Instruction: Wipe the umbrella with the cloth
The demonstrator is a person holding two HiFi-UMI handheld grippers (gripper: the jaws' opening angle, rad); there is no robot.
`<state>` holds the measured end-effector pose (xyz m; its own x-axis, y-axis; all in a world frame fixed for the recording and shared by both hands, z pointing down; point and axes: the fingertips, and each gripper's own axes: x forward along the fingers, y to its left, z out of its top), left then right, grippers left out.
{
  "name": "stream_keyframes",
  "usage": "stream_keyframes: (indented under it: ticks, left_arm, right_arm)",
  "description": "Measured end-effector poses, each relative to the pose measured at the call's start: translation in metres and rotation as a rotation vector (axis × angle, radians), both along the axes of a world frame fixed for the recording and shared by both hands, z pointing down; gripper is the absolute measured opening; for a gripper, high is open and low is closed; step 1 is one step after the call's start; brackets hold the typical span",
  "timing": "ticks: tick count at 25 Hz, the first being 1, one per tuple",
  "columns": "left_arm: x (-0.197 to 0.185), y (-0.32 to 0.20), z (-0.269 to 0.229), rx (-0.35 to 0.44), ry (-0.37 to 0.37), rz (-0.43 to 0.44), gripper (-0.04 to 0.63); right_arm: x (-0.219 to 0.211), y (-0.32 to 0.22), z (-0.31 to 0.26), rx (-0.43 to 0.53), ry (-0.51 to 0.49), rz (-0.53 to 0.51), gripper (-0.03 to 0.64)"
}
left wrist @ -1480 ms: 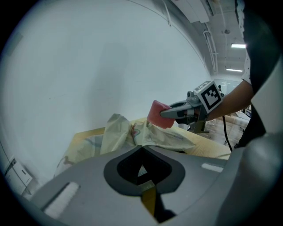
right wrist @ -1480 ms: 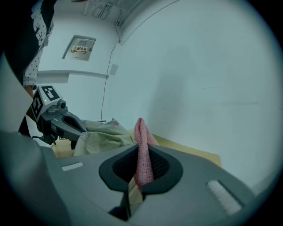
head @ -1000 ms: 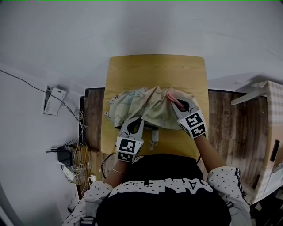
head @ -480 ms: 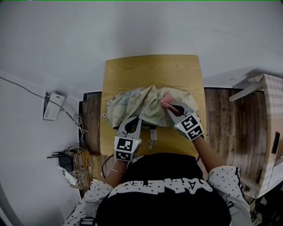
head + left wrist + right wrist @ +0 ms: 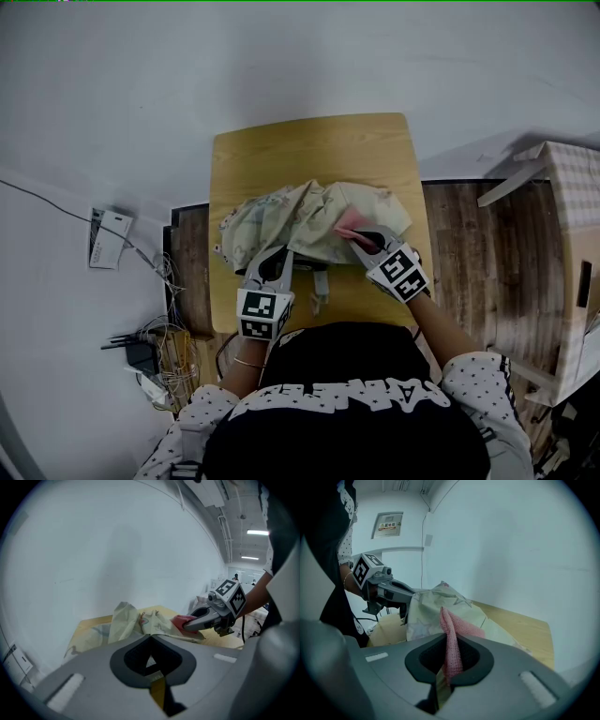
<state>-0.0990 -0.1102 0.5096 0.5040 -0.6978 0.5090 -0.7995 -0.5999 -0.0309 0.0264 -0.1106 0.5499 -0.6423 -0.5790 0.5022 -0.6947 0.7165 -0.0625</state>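
A crumpled pale patterned umbrella (image 5: pixel 300 217) lies on the small wooden table (image 5: pixel 309 150). My left gripper (image 5: pixel 282 254) is shut on the umbrella's near edge, with a sliver of the fabric (image 5: pixel 151 660) pinched between its jaws. My right gripper (image 5: pixel 362 237) is shut on a pink cloth (image 5: pixel 348 227), which rests on the right part of the umbrella. The cloth (image 5: pixel 451 641) runs up between the jaws of my right gripper (image 5: pixel 450 637) and drapes onto the fabric (image 5: pixel 440 606). Each gripper view shows the other gripper: the right gripper (image 5: pixel 200 620) and the left gripper (image 5: pixel 399 592).
The umbrella's grey strap or handle part (image 5: pixel 322 281) hangs at the table's near edge. A white wall stands right behind the table. Cables and adapters (image 5: pixel 150 347) lie on the floor at left. A checked table or box (image 5: pixel 574 216) stands at right.
My right gripper has drawn the pink cloth nearer to the person across the umbrella fabric. The left gripper has kept its hold in the same place.
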Motion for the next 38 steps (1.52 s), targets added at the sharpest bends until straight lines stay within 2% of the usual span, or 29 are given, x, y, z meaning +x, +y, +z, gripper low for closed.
stream_keyframes:
  ticks: [7,29,32,38]
  left_arm:
    - [0.0,0.001,0.002,-0.001,0.011,0.004,0.003]
    - [0.004,0.002,0.007,-0.016,0.016,0.011,0.003]
    - [0.003,0.001,0.007,-0.017,0.016,0.005,0.003]
    - [0.002,0.001,0.007,-0.02,0.017,-0.012,0.003]
  right_arm:
    - [-0.001,0.023,0.008,-0.036,0.011,-0.024,0.035]
    - [0.009,0.07,0.025,-0.13,0.005,-0.01,0.035]
    - [0.009,0.067,0.017,-0.11,-0.027,0.006,0.035]
    - [0.02,0.049,-0.013,-0.011,-0.083,0.055,0.035]
